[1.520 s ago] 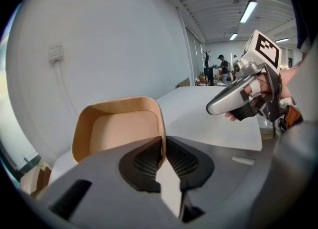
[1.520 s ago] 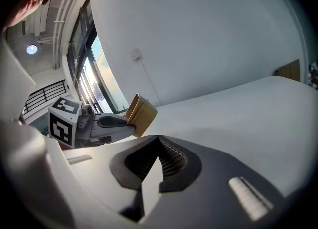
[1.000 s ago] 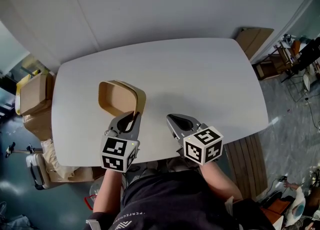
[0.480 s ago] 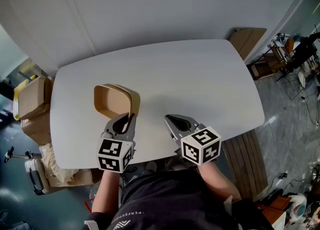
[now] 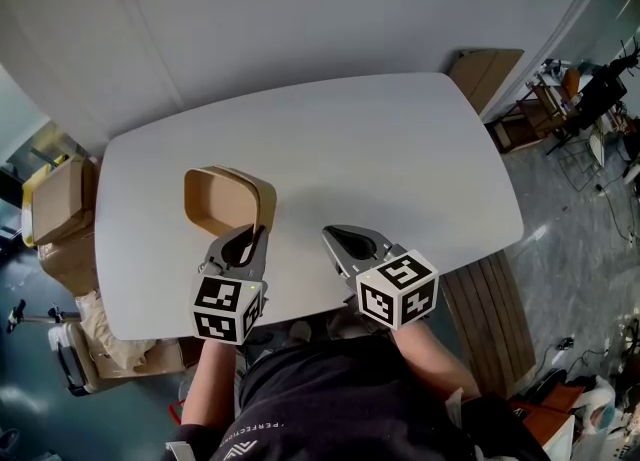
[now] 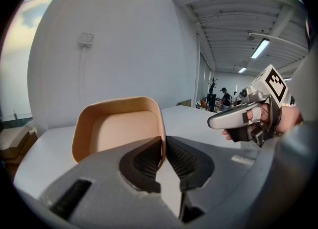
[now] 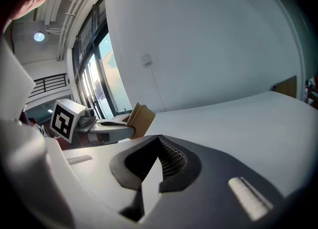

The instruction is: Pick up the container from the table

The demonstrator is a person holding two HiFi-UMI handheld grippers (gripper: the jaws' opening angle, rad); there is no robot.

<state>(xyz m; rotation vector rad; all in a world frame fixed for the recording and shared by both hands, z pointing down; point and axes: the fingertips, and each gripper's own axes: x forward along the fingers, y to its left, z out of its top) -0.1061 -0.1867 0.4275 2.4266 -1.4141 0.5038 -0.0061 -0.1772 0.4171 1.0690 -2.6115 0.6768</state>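
Observation:
A tan paper container (image 5: 222, 199) is at the near left of the white table (image 5: 400, 149), tilted with its open side facing the person. My left gripper (image 5: 258, 231) is shut on its right wall. In the left gripper view the pads pinch that thin wall (image 6: 162, 138), and the container (image 6: 119, 128) rises beyond them. My right gripper (image 5: 330, 234) hovers over the table to the right of it, shut and empty. The right gripper view shows its closed tips (image 7: 159, 141), with the container (image 7: 140, 116) and left gripper (image 7: 107, 126) to the left.
Cardboard boxes (image 5: 65, 199) stand on the floor off the table's left end. A brown board (image 5: 485, 67) leans at the far right corner, and wooden slats (image 5: 490, 299) lie beside the table's right end. The white wall runs behind the table.

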